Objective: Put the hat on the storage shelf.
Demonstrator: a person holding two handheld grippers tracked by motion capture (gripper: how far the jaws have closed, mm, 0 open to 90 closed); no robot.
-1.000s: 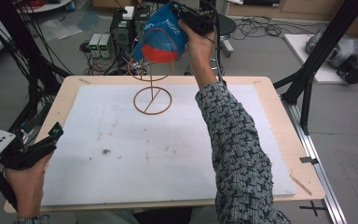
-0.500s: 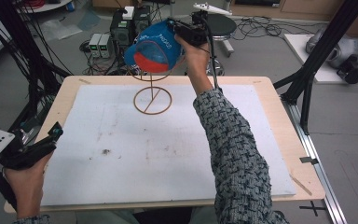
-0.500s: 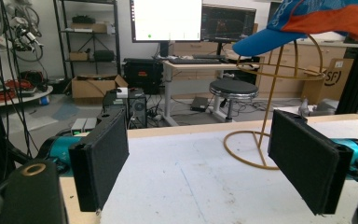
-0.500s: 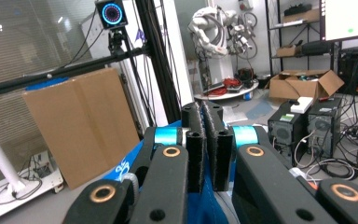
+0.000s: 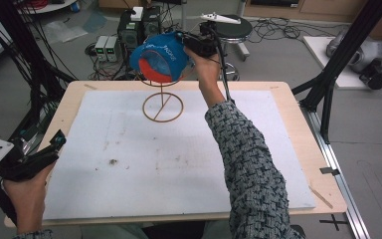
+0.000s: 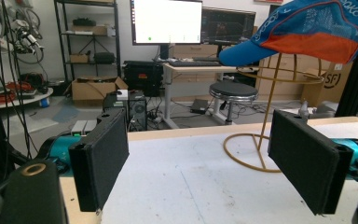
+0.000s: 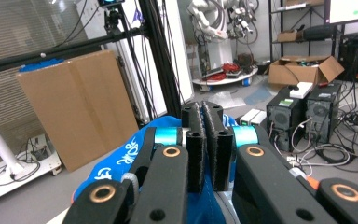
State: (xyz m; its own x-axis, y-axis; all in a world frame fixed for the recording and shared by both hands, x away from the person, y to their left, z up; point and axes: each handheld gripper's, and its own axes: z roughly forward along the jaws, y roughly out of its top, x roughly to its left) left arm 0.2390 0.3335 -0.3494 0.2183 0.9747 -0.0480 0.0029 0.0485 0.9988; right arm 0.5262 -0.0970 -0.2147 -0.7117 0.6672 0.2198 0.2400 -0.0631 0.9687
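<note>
My right hand-held gripper (image 5: 195, 46) is raised over the far edge of the tabletop (image 5: 278, 94), and its jaws are pressed tight together on the fabric of a blue cap (image 5: 159, 56). In the right gripper view the two black pads (image 7: 196, 140) stand face to face with almost no gap between them, and the cap's blue cloth (image 7: 121, 163) with white lettering bunches up under and around them. From the high view the cap hangs tilted, its orange underside turned toward me, directly above the upper ring of a thin golden wire stand (image 5: 162, 105). The stand's round base sits on the white mat (image 5: 179, 164) that covers most of the tabletop, near its far side. In the left gripper view the cap (image 6: 307, 28) sits just above the stand's top ring (image 6: 279, 77), brim pointing left; I cannot tell whether the cloth already touches the wire.

My left hand-held gripper (image 5: 37, 157) rests low at the near left corner of the tabletop, well apart from the cap and the stand. Its jaws are spread wide, and in its own view the two black pads (image 6: 105, 158) have nothing but the mat between them.
</note>
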